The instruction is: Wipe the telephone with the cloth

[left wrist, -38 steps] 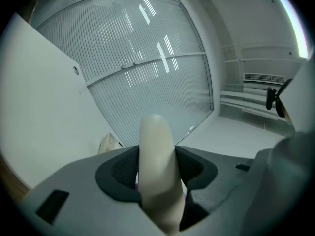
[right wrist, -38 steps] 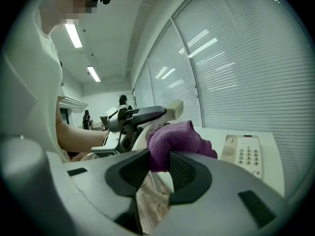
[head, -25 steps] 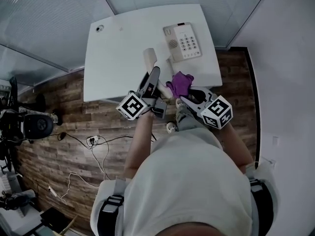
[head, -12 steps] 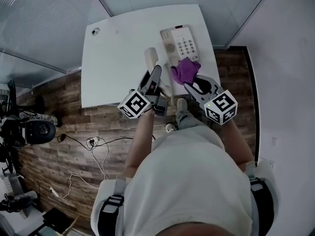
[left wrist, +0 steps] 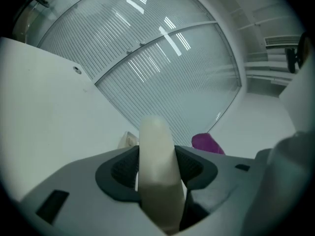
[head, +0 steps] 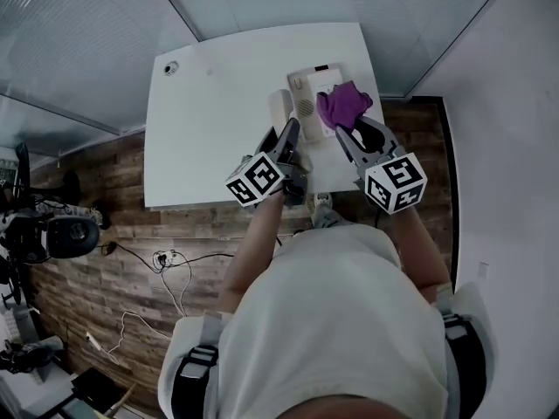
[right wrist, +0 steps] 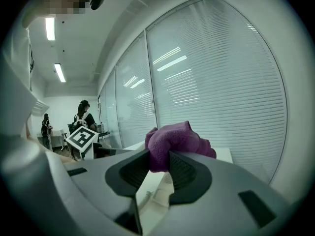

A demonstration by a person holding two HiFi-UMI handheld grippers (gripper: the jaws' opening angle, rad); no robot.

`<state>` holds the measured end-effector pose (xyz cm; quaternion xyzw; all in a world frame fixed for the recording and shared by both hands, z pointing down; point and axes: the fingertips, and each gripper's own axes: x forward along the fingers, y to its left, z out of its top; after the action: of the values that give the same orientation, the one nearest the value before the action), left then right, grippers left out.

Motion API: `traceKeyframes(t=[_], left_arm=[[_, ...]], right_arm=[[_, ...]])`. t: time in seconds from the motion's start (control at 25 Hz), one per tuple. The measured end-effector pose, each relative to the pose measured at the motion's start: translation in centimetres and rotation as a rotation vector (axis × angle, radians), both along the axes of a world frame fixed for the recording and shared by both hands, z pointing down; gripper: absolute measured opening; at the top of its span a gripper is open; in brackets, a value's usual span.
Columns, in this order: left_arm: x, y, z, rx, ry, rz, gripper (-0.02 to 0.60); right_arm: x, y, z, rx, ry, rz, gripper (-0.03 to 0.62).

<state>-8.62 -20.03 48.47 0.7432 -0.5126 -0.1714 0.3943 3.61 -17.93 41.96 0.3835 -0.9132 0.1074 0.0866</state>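
Cream telephone base (head: 306, 88) flat near the far right corner of the table (head: 210, 129). Its handset (left wrist: 156, 171) is off the cradle, clamped in my left gripper (head: 292, 129). Purple cloth (head: 343, 106), bunched, pinched in my right gripper (head: 349, 127), over the keypad; contact unclear.

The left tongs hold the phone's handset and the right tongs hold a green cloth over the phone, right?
Not quite. The cloth is purple, not green; the right gripper view shows it clearly. The rest is right: the left tongs hold the handset, and the right tongs hold the cloth over the phone.
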Motion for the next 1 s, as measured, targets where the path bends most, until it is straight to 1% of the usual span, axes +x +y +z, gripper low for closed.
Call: traceKeyframes(t=[0.2, 0.36, 0.56, 0.72, 0.88, 1.0], left_arm=[[0.5, -3.6, 1.3, -0.048, -0.053, -0.015, 0.230], [1.0, -5.3, 2.4, -0.083, -0.096, -0.013, 0.230], [1.8, -7.3, 3.6, -0.110, -0.163, -0.015, 0.230], [1.9, -8.5, 5.0, -0.162, -0.233, -0.039, 0.230], [1.6, -9.6, 6.3, -0.211, -0.249, -0.063, 0.230], [1.7, -9.9, 7.1, -0.230, -0.260, -0.074, 0.230]], right_arm=[[-0.4, -4.1, -0.6, 0.010, -0.003, -0.015, 0.123], [-0.9, -6.2, -0.6, 0.006, -0.011, -0.026, 0.123], [-0.9, -8.5, 0.3, -0.016, -0.024, -0.033, 0.123], [-0.7, -9.9, 0.9, -0.033, -0.039, -0.028, 0.123], [-0.9, -11.1, 1.3, -0.048, -0.053, -0.039, 0.123], [-0.8, -11.6, 1.7, -0.058, -0.055, -0.046, 0.123]])
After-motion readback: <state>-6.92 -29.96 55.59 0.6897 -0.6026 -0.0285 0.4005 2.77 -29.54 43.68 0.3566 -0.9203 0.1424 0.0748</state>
